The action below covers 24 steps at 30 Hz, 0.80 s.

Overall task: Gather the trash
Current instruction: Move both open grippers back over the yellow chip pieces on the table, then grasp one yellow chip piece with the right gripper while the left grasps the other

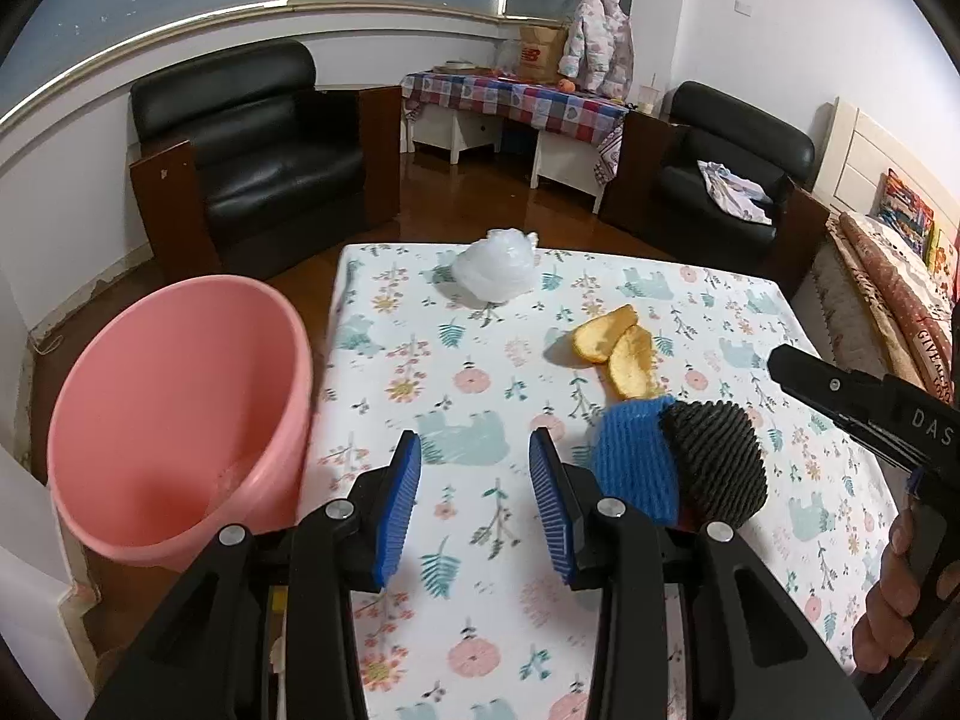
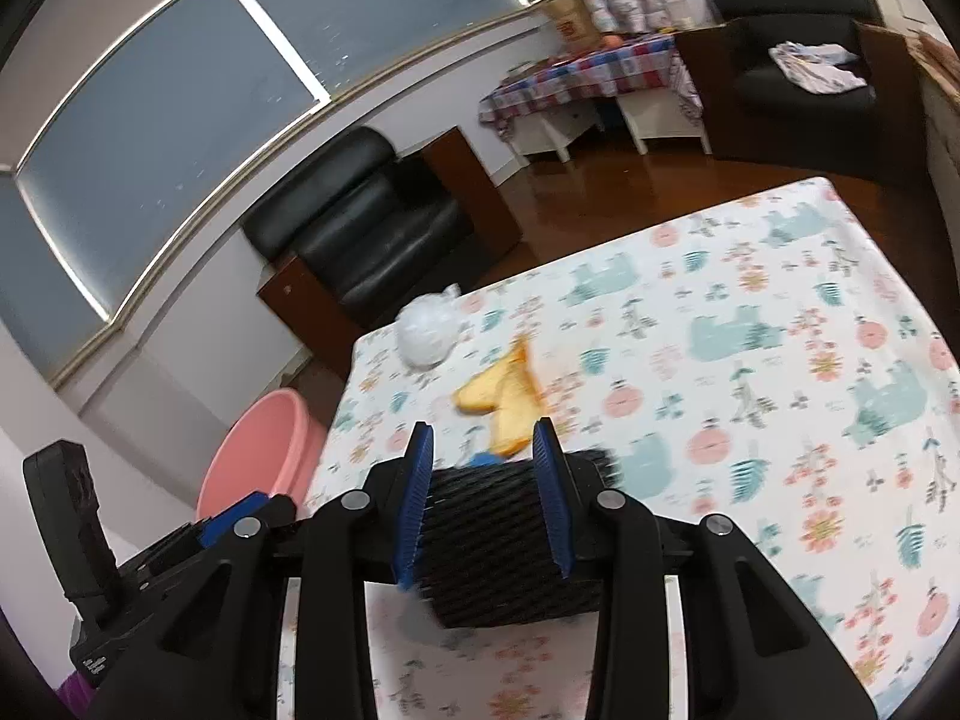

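A black and blue ribbed foam net sleeve [image 1: 684, 468] lies on the floral tablecloth [image 1: 480, 360]. My right gripper [image 2: 483, 492] is shut on its black part [image 2: 486, 546]. Its body shows at the right edge of the left wrist view [image 1: 864, 408]. My left gripper [image 1: 474, 498] is open and empty over the cloth, just left of the sleeve. Two yellow peel pieces [image 1: 618, 348] lie beyond the sleeve, also in the right wrist view [image 2: 501, 396]. A crumpled white plastic bag [image 1: 495, 267] sits near the far table edge, also in the right wrist view [image 2: 426, 330].
A pink bucket [image 1: 180, 414] stands on the floor against the table's left edge, also in the right wrist view [image 2: 258, 450]. Two black armchairs [image 1: 252, 144] and a side table with a checked cloth [image 1: 516, 96] stand beyond. A bed [image 1: 894, 276] is at the right.
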{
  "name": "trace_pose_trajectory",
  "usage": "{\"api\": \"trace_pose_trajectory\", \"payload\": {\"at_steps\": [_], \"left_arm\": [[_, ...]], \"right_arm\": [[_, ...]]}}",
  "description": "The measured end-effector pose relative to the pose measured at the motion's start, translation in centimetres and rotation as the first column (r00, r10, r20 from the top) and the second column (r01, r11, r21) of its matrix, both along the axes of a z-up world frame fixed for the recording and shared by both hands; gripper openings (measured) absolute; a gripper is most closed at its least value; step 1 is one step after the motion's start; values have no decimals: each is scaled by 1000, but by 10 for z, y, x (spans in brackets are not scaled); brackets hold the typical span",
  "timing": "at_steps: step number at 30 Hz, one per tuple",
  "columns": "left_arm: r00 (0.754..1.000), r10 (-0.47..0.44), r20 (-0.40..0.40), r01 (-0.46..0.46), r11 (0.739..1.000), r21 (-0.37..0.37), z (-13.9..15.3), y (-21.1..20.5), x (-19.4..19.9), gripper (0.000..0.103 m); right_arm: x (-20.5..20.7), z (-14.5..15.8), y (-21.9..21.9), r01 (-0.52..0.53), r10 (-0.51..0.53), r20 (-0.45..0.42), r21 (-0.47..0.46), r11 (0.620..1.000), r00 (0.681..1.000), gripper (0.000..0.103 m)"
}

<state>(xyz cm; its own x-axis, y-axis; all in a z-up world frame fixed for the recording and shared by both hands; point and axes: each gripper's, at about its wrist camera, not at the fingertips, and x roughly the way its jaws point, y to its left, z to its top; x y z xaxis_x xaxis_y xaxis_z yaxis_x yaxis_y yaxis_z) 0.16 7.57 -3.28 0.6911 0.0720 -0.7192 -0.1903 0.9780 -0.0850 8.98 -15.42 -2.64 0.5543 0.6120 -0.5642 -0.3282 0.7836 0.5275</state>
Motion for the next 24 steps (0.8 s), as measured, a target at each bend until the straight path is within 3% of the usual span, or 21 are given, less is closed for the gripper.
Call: {"api": "trace_pose_trajectory", "payload": {"at_steps": [8, 24], "left_arm": [[1000, -15, -2, 15, 1000, -25, -4, -7, 13, 37], [1000, -21, -8, 20, 997, -76, -18, 5, 52, 37]], "right_arm": [[25, -15, -28, 46, -47, -25, -9, 999, 999, 35], [77, -27, 48, -192, 189, -37, -144, 971, 981, 35]]}}
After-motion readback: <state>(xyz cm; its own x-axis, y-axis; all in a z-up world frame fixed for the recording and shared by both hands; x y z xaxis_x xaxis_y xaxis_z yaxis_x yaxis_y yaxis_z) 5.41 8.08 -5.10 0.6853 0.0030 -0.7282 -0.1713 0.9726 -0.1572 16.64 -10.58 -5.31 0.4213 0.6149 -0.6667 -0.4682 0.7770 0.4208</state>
